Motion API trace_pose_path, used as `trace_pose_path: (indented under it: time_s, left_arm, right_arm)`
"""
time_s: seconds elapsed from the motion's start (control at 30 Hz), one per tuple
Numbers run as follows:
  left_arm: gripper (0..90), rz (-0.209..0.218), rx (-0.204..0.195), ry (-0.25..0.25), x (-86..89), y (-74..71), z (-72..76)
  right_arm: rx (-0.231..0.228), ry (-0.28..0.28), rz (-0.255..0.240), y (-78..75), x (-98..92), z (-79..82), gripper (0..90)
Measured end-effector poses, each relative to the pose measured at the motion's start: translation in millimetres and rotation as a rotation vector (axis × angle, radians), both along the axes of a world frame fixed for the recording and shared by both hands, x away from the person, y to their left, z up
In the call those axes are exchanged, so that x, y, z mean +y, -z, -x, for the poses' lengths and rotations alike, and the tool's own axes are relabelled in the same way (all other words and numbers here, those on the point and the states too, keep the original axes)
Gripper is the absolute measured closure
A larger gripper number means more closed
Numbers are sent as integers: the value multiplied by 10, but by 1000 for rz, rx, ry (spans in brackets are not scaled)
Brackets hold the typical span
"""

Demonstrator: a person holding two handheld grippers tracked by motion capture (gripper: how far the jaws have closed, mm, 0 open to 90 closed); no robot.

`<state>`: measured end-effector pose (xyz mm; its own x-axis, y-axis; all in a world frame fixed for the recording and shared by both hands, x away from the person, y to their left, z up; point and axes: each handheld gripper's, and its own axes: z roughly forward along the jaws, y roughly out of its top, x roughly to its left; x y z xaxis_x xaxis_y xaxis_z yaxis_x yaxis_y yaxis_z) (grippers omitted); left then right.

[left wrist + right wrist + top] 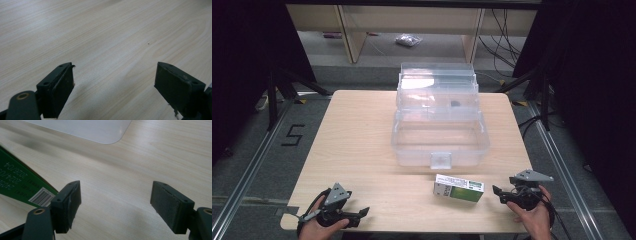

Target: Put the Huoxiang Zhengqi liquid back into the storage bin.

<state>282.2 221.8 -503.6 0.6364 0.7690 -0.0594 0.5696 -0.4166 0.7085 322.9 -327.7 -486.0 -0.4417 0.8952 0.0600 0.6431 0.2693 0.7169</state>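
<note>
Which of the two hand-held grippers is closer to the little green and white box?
The right gripper is closer, just beside the green and white box. The left gripper sits farther off toward the table's near left corner.

Matt pale wood table (362,145), clear glossy plastic box (439,135), printed cardboard carton (458,188).

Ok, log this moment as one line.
left gripper: open, nothing held | right gripper: open, beside green box | clear bin: open | table

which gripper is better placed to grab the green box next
Right. The right gripper sits just beside the green box, jaws open toward it; the left gripper rests at the table's far corner, over bare wood.
</note>
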Motion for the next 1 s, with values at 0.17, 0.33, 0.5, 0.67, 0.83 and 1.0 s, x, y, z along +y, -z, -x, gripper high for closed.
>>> trace_pose_path:
  time_s: [0.17,0.33,0.5,0.67,0.83,1.0]
  left_arm:
    - [151,1,2,-1,-2,2,2]
    - [151,6,0,-6,-1,4,-1]
    - [151,42,-18,-32,-33,27,2]
    - [152,29,-17,-29,-20,19,2]
    - [152,27,-9,-24,-25,16,5]
    - [152,47,-12,-41,-41,31,8]
  right_arm:
    - [18,20,-32,-6,13,6,257]
    - [8,1,-14,-38,-1,-4,256]
    - [19,-15,-43,-80,43,-18,256]
    - [19,-35,-43,-191,27,-43,252]
    - [11,-79,-32,-325,-21,-53,251]
    - [4,-91,-62,-524,19,-15,247]
